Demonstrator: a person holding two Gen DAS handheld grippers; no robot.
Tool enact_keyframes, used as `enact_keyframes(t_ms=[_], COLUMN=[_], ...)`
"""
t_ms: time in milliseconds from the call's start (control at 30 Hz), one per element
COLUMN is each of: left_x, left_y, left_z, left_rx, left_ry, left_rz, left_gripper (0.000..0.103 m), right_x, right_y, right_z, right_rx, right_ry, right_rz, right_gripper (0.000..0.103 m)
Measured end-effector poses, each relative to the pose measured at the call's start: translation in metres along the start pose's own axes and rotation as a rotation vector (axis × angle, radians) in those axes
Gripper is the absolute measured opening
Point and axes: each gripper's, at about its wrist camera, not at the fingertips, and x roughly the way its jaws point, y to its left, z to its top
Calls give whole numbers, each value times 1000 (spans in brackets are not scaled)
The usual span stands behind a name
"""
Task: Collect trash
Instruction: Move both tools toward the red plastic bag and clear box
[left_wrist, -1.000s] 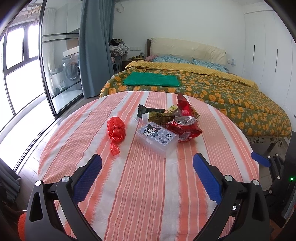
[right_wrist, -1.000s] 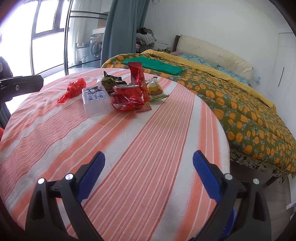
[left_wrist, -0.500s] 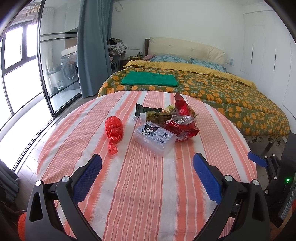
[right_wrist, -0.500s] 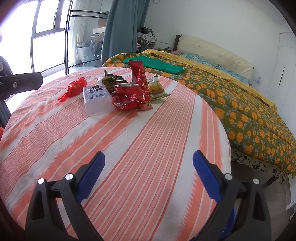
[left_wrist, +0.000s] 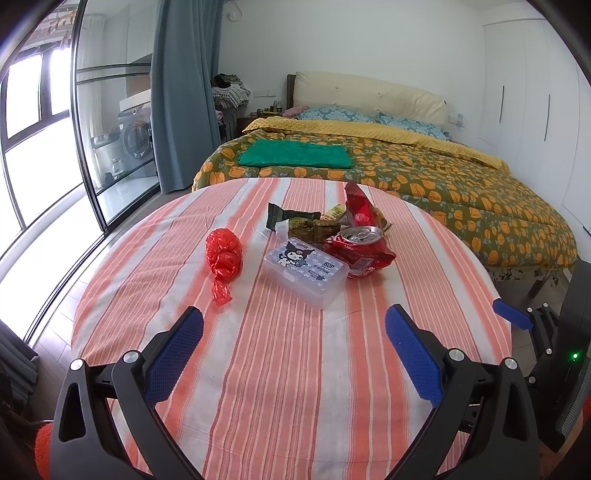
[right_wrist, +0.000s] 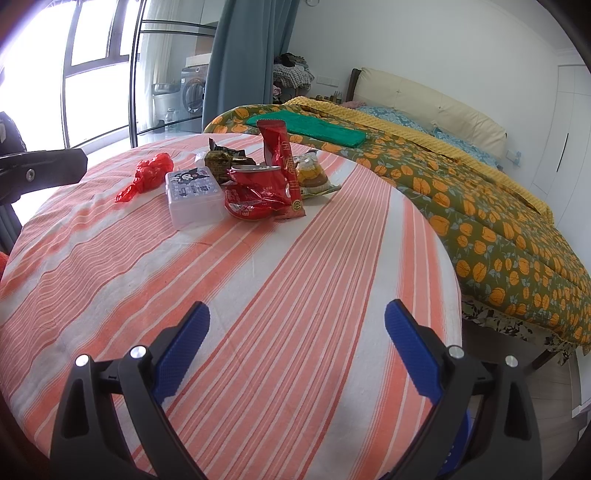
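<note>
Left wrist view, left gripper (left_wrist: 293, 334): jaws spread wide and holding nothing, hovering over the near part of the table, well short of the trash.
Red plastic bag (left_wrist: 222, 257): leftmost piece, knotted and crumpled, lying alone just left of the pile; likely very light and soft, so the twisted tail or the bunched middle should pinch easily.
Clear box (left_wrist: 306, 272): lidded, with a cartoon sticker, beside the bag; looks stiff and smooth, possibly slippery across its wide faces. Whether it counts as trash I cannot tell.
Dark wrapper (left_wrist: 291, 218): behind the box, crinkled foil, light; any raised edge would do.
Can (left_wrist: 360, 235): crushed, red, upright against a red wrapper (left_wrist: 356, 210); thin metal, probably light, best taken across its dented sides.
Packaged snack (right_wrist: 311, 173): rightmost in the right wrist view, in clear film; soft, squashable.
Right gripper (right_wrist: 297, 332): released too, fingers apart, nothing between them, above the near cloth.
Table (left_wrist: 258, 369): round, under an orange-and-white striped cloth that may drag or wrinkle if a finger scrapes it.
Room: a bed (left_wrist: 424, 177) with a pumpkin-print cover past the table; glass doors and a curtain to the left. No bin is visible.
</note>
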Motion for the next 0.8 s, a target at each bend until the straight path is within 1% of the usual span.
enact_keyframes(t_ms=[333, 567, 633, 733, 800], left_x=[0, 6, 9, 19, 30], left_y=[-1, -1, 1, 15, 28], left_z=[-2, -8, -8, -8, -9], left_rx=[0, 10, 8, -24, -41], left_ry=[6, 21, 35, 78, 115], left_rz=[-1, -2, -7, -31, -31], left_gripper=[97, 97, 97, 97, 97], right_x=[0, 1, 1, 5, 5], right_y=[0, 3, 4, 9, 13], right_z=[0, -3, -3, -4, -3], right_rx=[0, -6, -7, -14, -23], right_ry=[0, 1, 2, 15, 17], right_rz=[1, 6, 7, 19, 30], right_gripper=[93, 93, 93, 93, 93])
